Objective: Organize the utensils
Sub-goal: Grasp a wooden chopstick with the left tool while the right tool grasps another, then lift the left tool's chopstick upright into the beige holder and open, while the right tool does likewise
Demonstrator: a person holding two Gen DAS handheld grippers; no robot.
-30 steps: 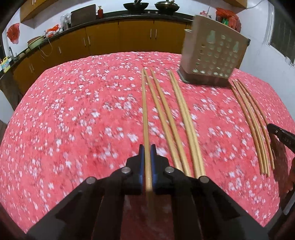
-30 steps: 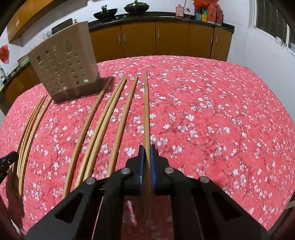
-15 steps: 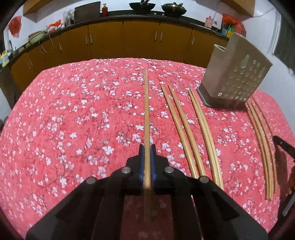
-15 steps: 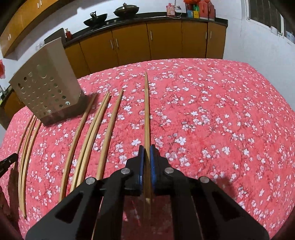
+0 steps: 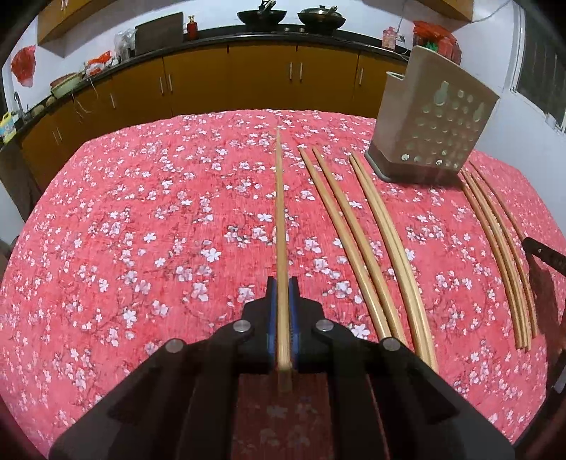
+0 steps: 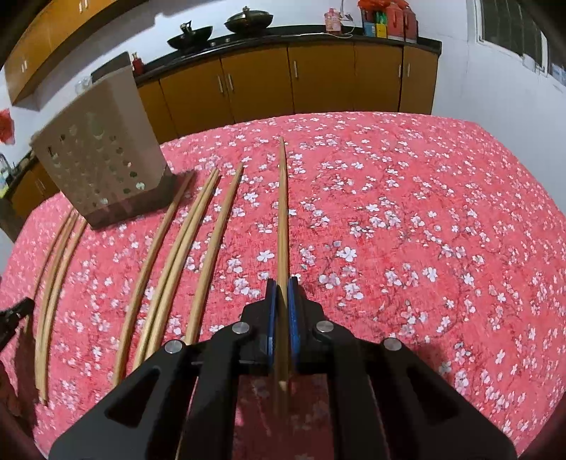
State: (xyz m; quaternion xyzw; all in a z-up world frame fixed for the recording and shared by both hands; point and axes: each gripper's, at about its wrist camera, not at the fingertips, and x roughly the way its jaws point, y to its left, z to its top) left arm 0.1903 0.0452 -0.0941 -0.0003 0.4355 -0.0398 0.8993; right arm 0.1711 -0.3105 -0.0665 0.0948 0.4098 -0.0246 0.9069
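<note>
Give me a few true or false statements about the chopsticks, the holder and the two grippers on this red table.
1. The left gripper is shut on a chopstick. True.
2. The right gripper is open and empty. False: it is shut on a chopstick.
3. The utensil holder lies on its side. False: it stands upright on the floral tablecloth.
4. Loose chopsticks lie on the cloth. True.
5. Two woks sit on the back counter. True.
</note>
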